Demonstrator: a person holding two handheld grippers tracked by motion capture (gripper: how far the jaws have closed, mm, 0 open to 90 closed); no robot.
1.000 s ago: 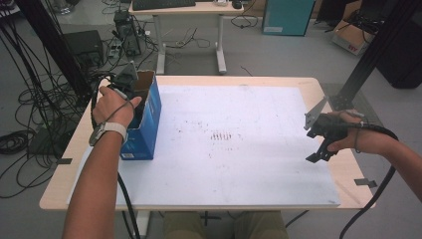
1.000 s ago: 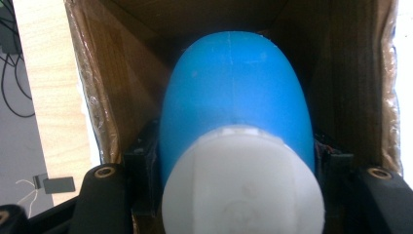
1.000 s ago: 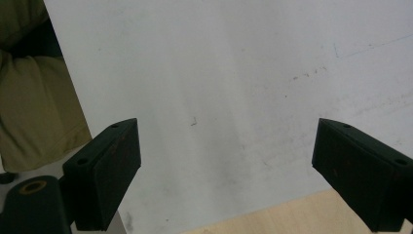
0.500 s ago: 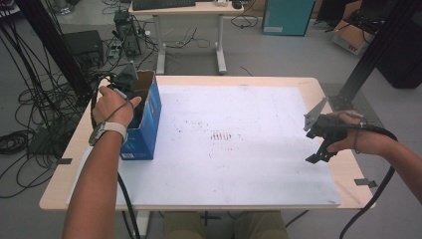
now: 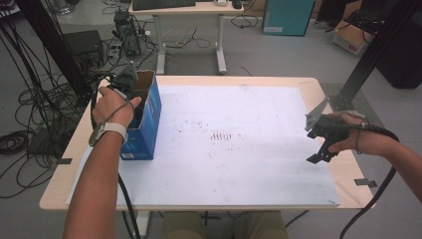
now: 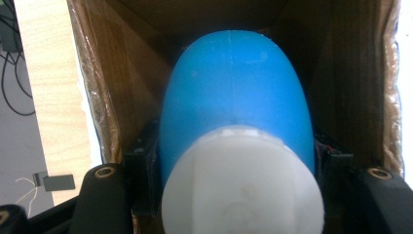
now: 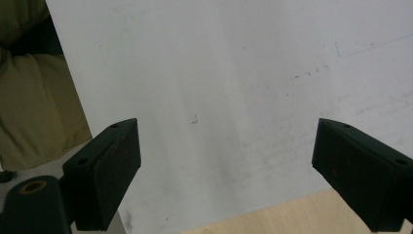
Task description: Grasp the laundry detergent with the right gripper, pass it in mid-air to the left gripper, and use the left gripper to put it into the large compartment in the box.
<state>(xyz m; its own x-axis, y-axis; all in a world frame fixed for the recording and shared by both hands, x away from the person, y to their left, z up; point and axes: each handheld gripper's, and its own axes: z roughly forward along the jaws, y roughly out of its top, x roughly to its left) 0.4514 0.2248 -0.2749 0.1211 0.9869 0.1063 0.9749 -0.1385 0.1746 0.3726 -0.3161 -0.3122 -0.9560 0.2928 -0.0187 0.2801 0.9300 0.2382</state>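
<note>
My left gripper [image 5: 130, 92] reaches down into the open top of a blue cardboard box [image 5: 147, 124] at the table's left side. In the left gripper view its jaws are shut on a blue rounded bottle [image 6: 234, 97] with a white cap [image 6: 243, 185], between the brown inner walls of the box [image 6: 122, 73]. My right gripper [image 5: 318, 149] hovers at the right edge of the white sheet [image 5: 224, 159]. In the right gripper view the gripper [image 7: 226, 161] stands open, with bare white sheet [image 7: 219, 73] between its jaws.
The white sheet covers most of the wooden table [image 5: 59, 189] and has faint dark marks at its middle [image 5: 221, 135]. Desks, cables and boxes stand on the floor beyond the far edge. The person's lap [image 7: 34, 112] lies at the near edge.
</note>
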